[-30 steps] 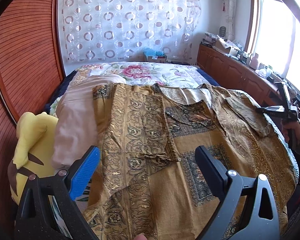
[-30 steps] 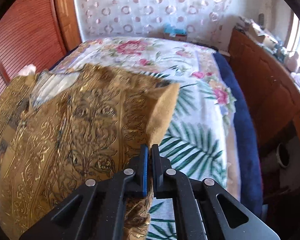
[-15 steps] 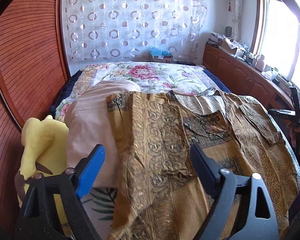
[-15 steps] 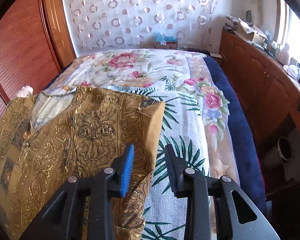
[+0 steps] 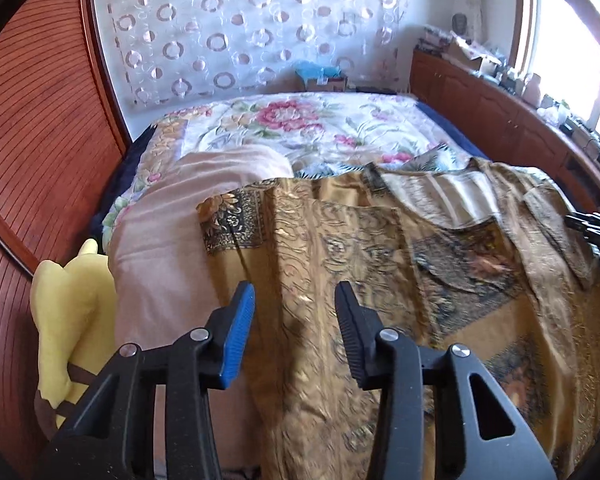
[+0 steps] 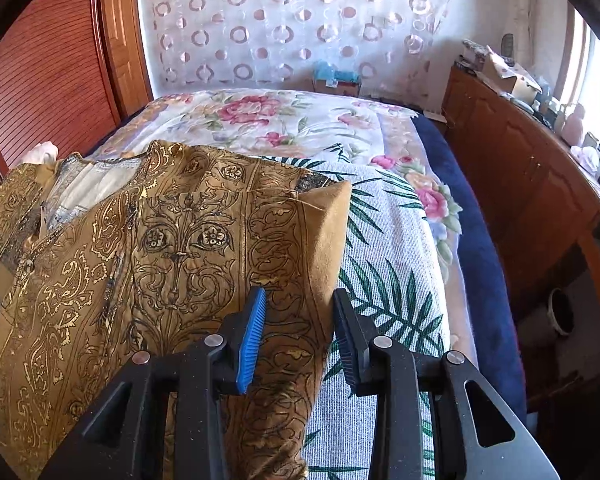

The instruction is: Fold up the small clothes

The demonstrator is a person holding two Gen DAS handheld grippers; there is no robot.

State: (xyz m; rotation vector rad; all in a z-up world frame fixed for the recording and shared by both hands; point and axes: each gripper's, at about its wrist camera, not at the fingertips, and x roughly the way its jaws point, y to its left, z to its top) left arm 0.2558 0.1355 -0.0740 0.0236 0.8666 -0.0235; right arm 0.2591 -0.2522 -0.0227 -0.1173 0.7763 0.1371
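Gold-patterned shirt (image 5: pixel 380 280) lies spread on the bed (image 6: pixel 388 248). Your left gripper (image 5: pixel 295 334) is closing over its side edge — pads not yet pressing — while your right gripper (image 6: pixel 299 334) hangs released above the opposite edge, ready for a fold.

Daylight from a blown-out window (image 5: pixel 572 60) at the upper right of both fisheye views brightens the bedroom, while dark vignetting rounds the corners, straight edges bow outward and slight motion blur softens the lower centre of the left view.
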